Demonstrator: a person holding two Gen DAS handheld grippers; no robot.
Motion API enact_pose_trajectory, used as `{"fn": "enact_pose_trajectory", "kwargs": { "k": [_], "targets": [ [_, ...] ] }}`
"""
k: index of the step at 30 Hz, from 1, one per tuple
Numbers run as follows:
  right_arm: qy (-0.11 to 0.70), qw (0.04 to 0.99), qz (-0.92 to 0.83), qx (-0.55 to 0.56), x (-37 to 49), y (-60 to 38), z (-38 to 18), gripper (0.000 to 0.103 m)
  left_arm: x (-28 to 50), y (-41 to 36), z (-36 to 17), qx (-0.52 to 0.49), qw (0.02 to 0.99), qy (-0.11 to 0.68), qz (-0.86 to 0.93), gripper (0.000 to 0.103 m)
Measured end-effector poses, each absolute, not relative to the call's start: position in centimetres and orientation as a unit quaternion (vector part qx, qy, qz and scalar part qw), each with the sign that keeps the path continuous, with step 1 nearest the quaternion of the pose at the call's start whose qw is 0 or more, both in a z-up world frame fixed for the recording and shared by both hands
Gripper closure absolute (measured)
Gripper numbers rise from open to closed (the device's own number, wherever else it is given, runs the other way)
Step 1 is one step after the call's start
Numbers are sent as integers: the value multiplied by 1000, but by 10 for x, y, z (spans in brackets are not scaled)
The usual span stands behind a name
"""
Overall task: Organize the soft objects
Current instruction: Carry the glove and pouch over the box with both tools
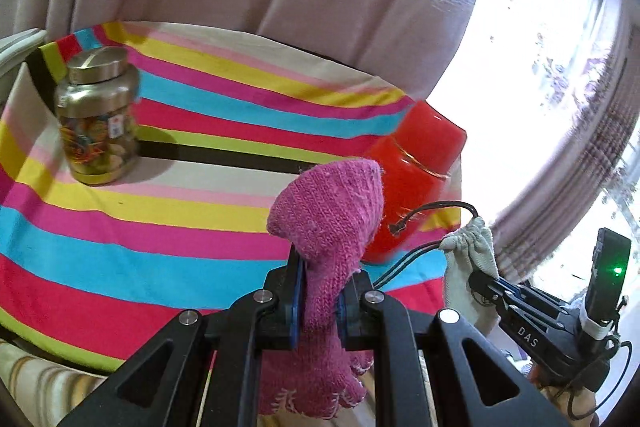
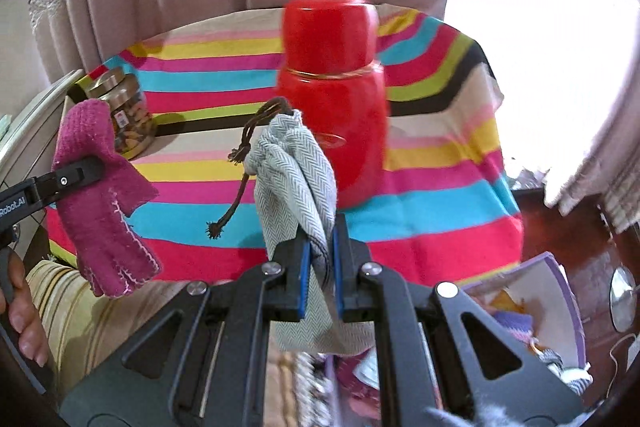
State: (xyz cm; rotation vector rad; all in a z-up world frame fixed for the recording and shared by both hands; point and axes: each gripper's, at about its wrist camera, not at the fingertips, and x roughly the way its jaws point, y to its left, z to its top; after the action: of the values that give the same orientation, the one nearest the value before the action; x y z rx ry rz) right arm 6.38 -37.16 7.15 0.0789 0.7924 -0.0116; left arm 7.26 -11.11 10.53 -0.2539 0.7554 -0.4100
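My left gripper (image 1: 320,291) is shut on a pink knitted glove (image 1: 328,223) and holds it above the near edge of the striped cloth (image 1: 160,227). The glove also shows in the right wrist view (image 2: 100,195) at the left, clamped in the left gripper (image 2: 86,167). My right gripper (image 2: 320,267) is shut on a grey herringbone drawstring pouch (image 2: 292,171) with a dark cord, held up in front of a red flask (image 2: 332,99). The pouch (image 1: 468,267) and right gripper (image 1: 490,281) show at the right of the left wrist view.
A red flask (image 1: 416,171) stands at the cloth's right side, a gold jar (image 1: 98,119) with a metal lid at its far left. A purple-edged box (image 2: 556,315) with soft items sits low right. Curtains hang behind the table.
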Motion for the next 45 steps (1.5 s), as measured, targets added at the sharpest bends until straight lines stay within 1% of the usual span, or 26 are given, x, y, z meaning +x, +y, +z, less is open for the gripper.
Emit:
{"fn": "enact_pose_trajectory", "kwargs": {
  "k": [7,17,23,39,40,43,44,45],
  "targets": [
    [385,921,-36,46,34,-399,73,91,51,-144,110,-114,893,365,-236,89],
    [359,929,-75,40,-24,-424,92,91,9,-181,127,-95,886,358,-279,89],
    [357,927,-108,45,-49,-449,91,91,-10,-211,134,-84,874,362,-312,89],
    [388,898,-199,64,-59,-535,70,91,-3,-313,113,-56,828,413,-376,89],
    [388,897,-202,65,-60,-538,69,91,-2,-318,112,-54,826,414,-378,88],
    [395,891,-213,68,-61,-549,65,90,3,-336,106,-52,814,430,-387,80],
    [396,890,-217,69,-61,-552,65,88,5,-341,104,-51,810,434,-390,71],
    [397,888,-223,72,-62,-557,65,86,7,-348,101,-48,805,440,-394,58]
  ]
}}
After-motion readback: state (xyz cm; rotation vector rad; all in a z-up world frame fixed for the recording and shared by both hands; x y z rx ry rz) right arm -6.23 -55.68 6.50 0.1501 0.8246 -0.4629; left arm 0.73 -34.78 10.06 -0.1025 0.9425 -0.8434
